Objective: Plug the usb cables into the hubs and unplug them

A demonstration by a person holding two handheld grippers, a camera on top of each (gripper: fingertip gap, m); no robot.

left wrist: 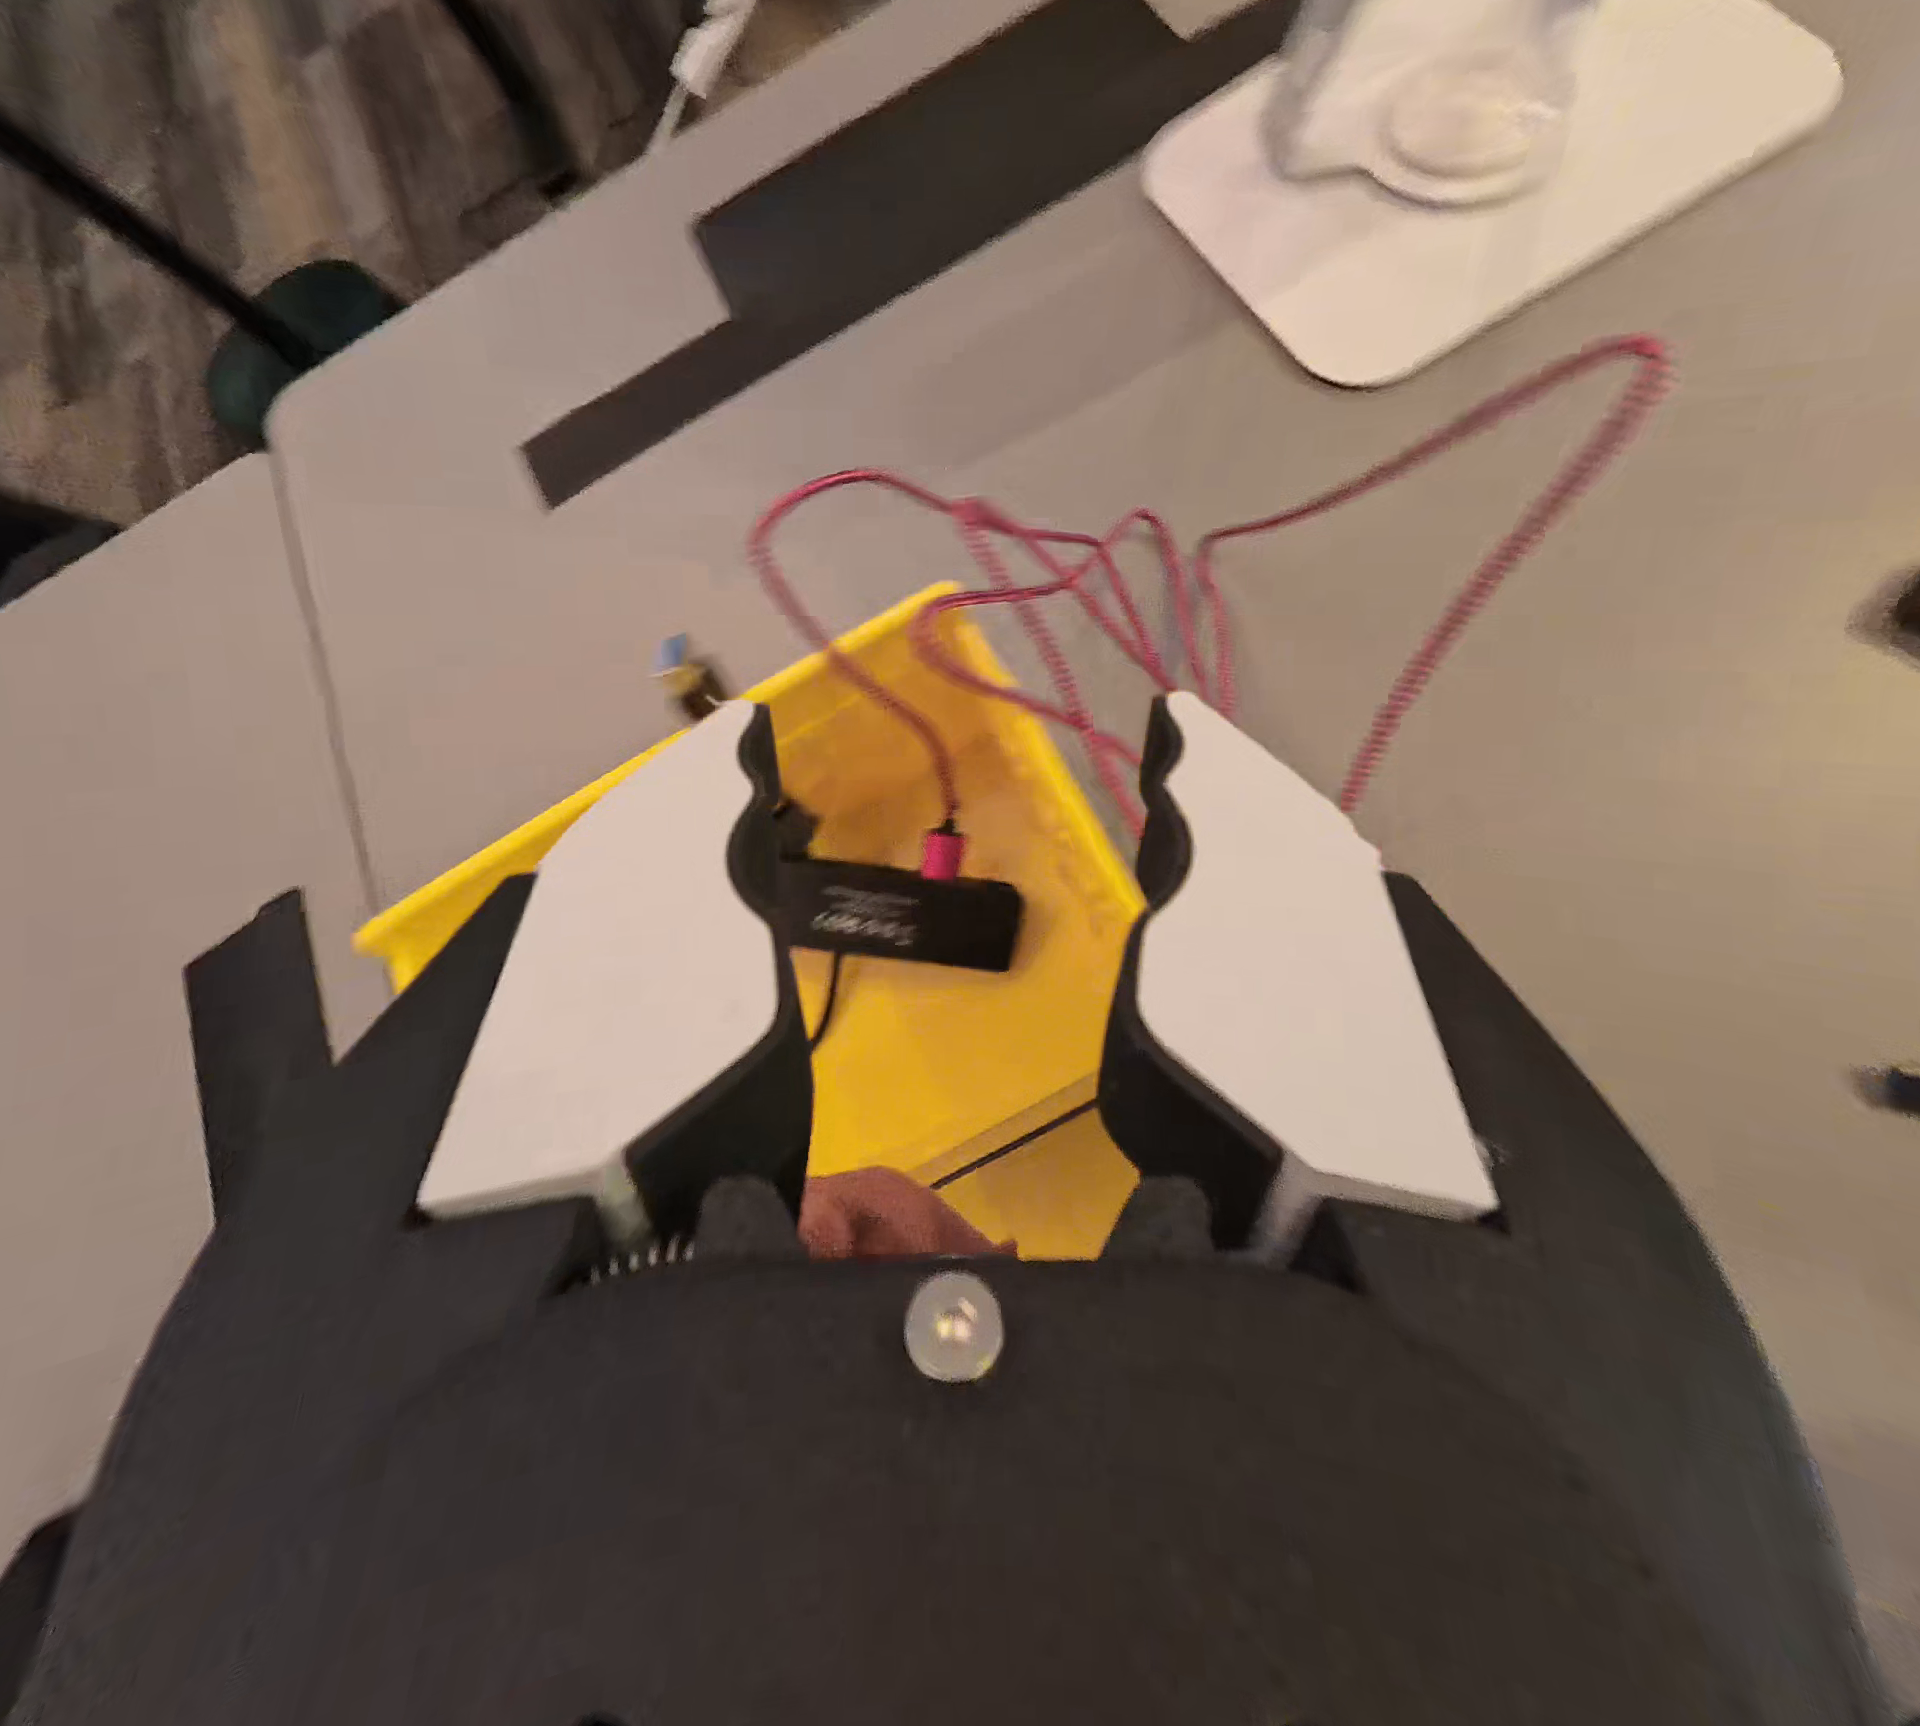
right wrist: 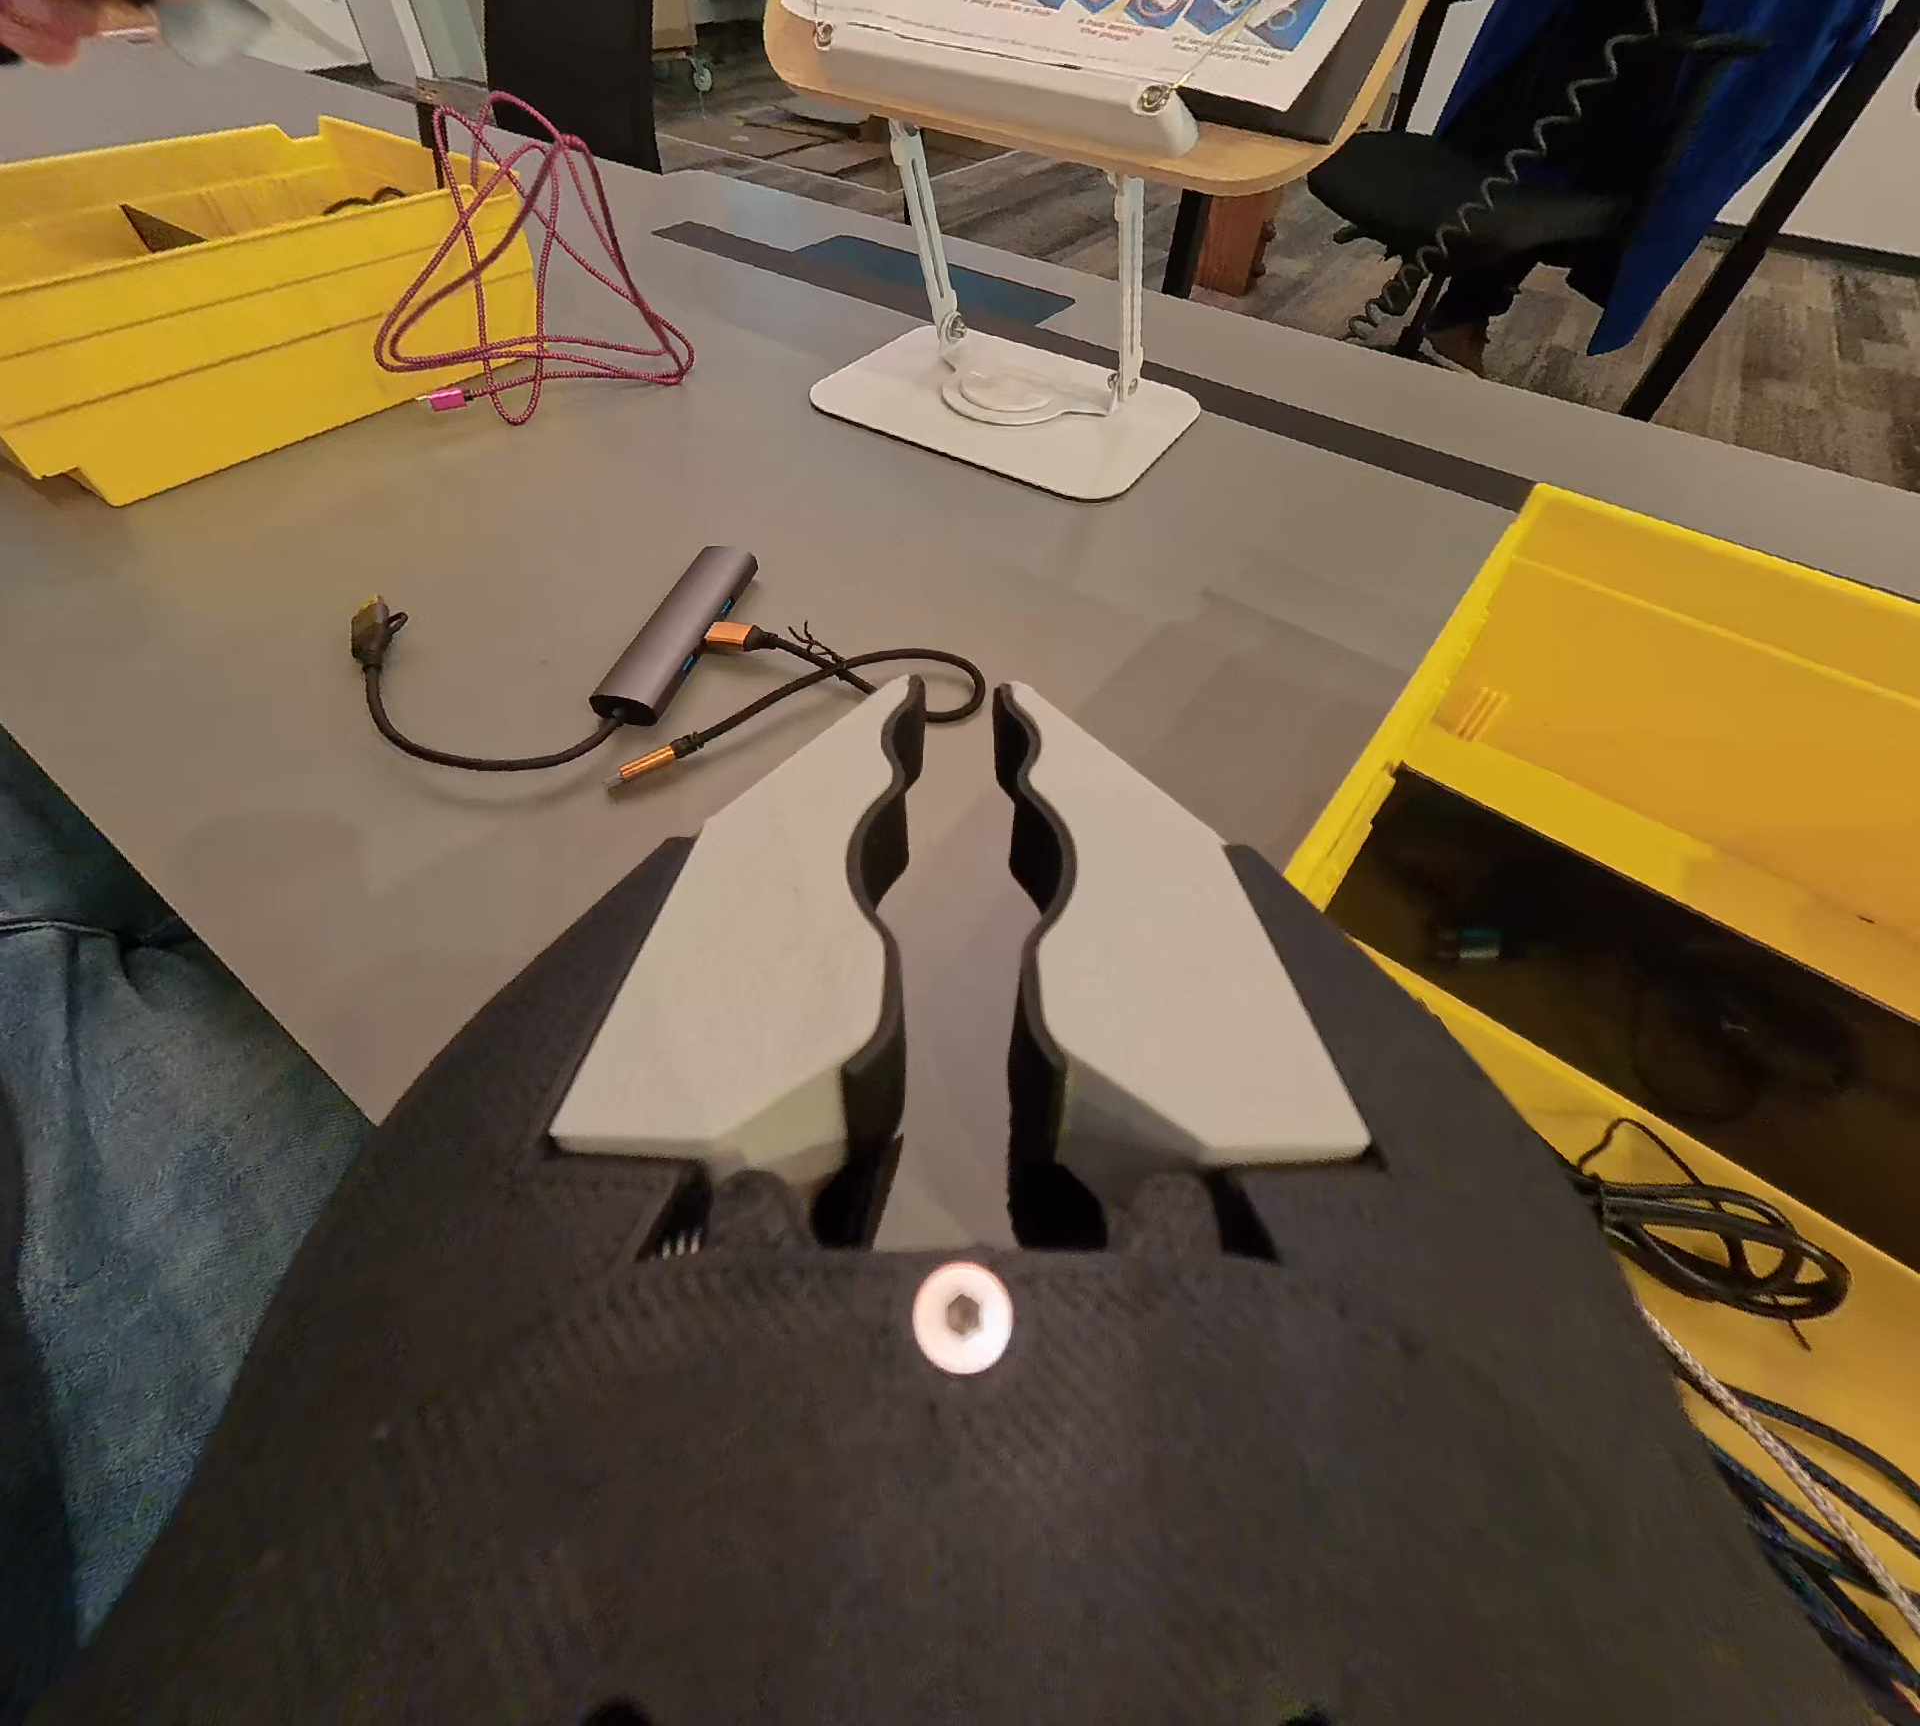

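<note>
In the left wrist view my left gripper [left wrist: 958, 720] is open and empty. It hovers over a yellow bin [left wrist: 935, 1053]. A black hub [left wrist: 904, 923] lies in the bin with a pink plug [left wrist: 943, 850] seated in its side. The pink cable [left wrist: 1403, 471] runs out over the bin wall onto the table. In the right wrist view my right gripper [right wrist: 958, 694] is empty, its jaws a narrow gap apart, low over the table. Ahead of it to the left lies a grey hub [right wrist: 675, 637] with an orange plug [right wrist: 732, 635] in it. That cable's other orange plug [right wrist: 655, 762] lies loose.
The left yellow bin [right wrist: 208, 346] has the pink cable [right wrist: 530, 274] looped beside it. A second yellow bin [right wrist: 1662, 741] at the right holds several cables [right wrist: 1714, 1261]. A white document stand [right wrist: 1039, 409] stands at the back. A person's leg [right wrist: 104, 1105] is at the near table edge. Left tips to right tips: about 55 cm. The black hub [left wrist: 904, 923] lies around 15 cm away from my left fingertips.
</note>
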